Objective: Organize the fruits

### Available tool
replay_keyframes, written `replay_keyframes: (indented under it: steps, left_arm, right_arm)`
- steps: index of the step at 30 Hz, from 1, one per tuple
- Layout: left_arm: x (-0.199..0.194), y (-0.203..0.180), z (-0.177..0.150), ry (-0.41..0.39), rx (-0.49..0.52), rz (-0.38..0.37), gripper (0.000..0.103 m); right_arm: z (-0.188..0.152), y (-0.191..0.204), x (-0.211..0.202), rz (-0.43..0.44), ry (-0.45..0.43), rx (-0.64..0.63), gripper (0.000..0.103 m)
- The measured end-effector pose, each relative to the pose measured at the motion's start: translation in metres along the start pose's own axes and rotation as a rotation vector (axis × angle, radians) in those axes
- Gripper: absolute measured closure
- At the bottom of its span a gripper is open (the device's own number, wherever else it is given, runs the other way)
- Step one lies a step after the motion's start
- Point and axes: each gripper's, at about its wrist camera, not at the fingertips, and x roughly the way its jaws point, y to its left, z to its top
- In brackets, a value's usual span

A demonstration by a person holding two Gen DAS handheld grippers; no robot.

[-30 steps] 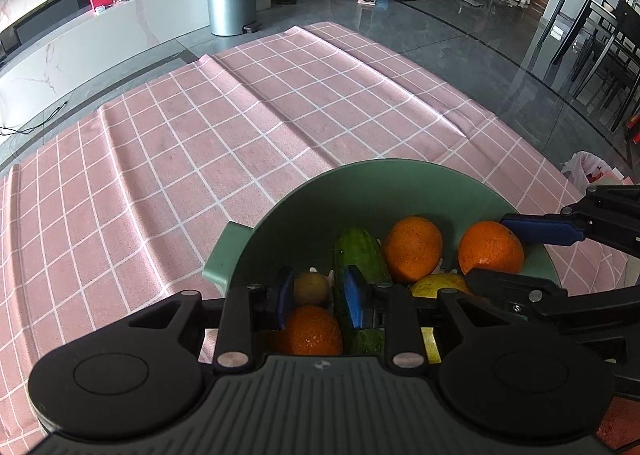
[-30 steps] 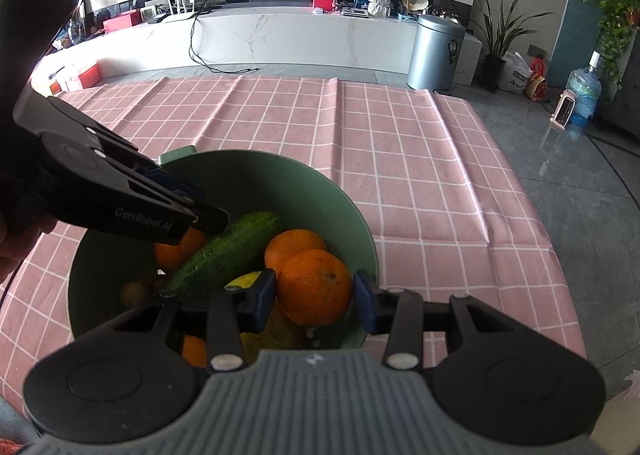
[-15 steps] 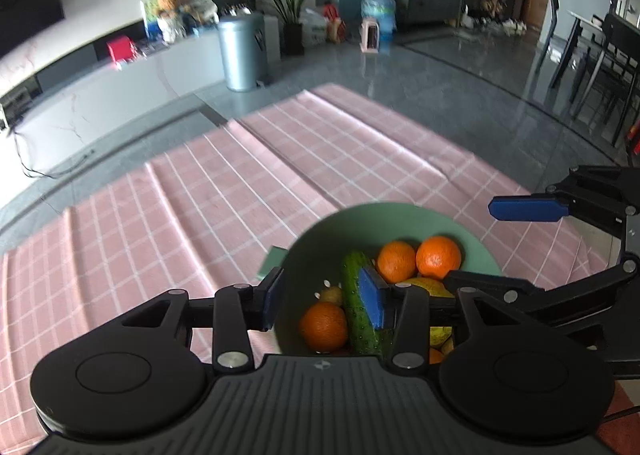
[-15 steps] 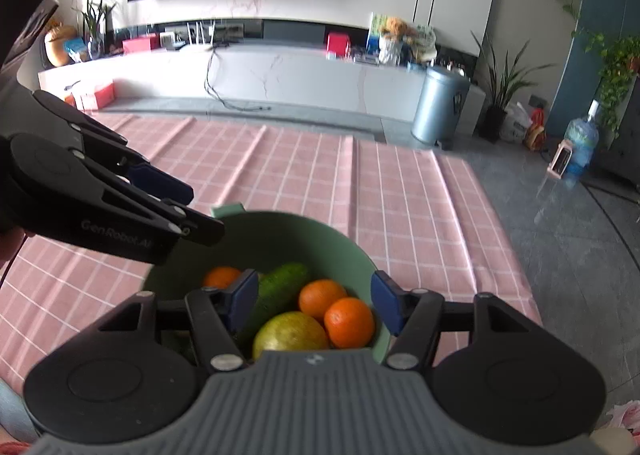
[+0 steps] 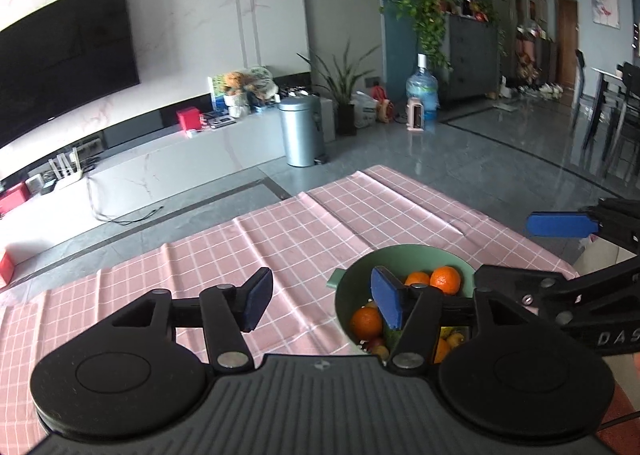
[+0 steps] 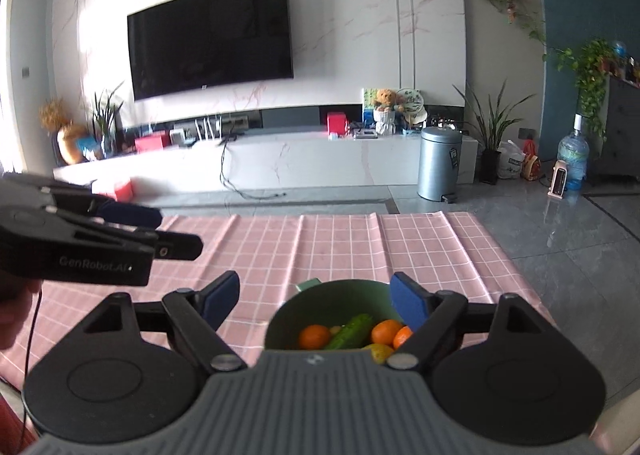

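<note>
A green bowl (image 5: pixel 404 255) stands on the pink checked tablecloth (image 5: pixel 280 239) and holds oranges (image 5: pixel 446 279), a green cucumber (image 6: pixel 352 331) and a yellow fruit (image 6: pixel 380 351). The bowl also shows in the right wrist view (image 6: pixel 340 291). My left gripper (image 5: pixel 320 303) is open and empty, raised above the cloth to the left of the bowl. My right gripper (image 6: pixel 316 295) is open and empty, high above the bowl. The right gripper's blue pad (image 5: pixel 560 225) shows at the right edge of the left wrist view.
The cloth's far edge drops to a grey tiled floor. Beyond it stand a metal bin (image 6: pixel 438 163), a white TV bench (image 6: pixel 280 159), plants and a water bottle (image 6: pixel 572 155). The left gripper (image 6: pixel 132 227) crosses the left side of the right wrist view.
Both grippers have lifted up and away from the bowl and tilted toward the room. The right gripper let go of an orange, which now lies in the bowl. Both jaws have opened wider.
</note>
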Motion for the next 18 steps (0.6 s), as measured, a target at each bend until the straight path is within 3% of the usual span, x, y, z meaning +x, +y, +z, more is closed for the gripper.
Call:
replay_keyframes:
  steps: [7, 11, 18]
  left_arm:
    - [-0.031, 0.000, -0.021, -0.064, -0.036, 0.111, 0.017]
    - [-0.035, -0.008, -0.031, -0.066, -0.010, 0.167, 0.016]
    - [-0.026, -0.010, -0.054, -0.035, -0.030, 0.199, 0.011]
  right_arm:
    - [-0.015, 0.014, -0.024, 0.003, -0.026, 0.093, 0.017]
    - [-0.025, 0.025, -0.023, -0.027, -0.006, 0.079, 0.014]
    - [-0.047, 0.032, -0.019, -0.069, 0.029, 0.093, 0.014]
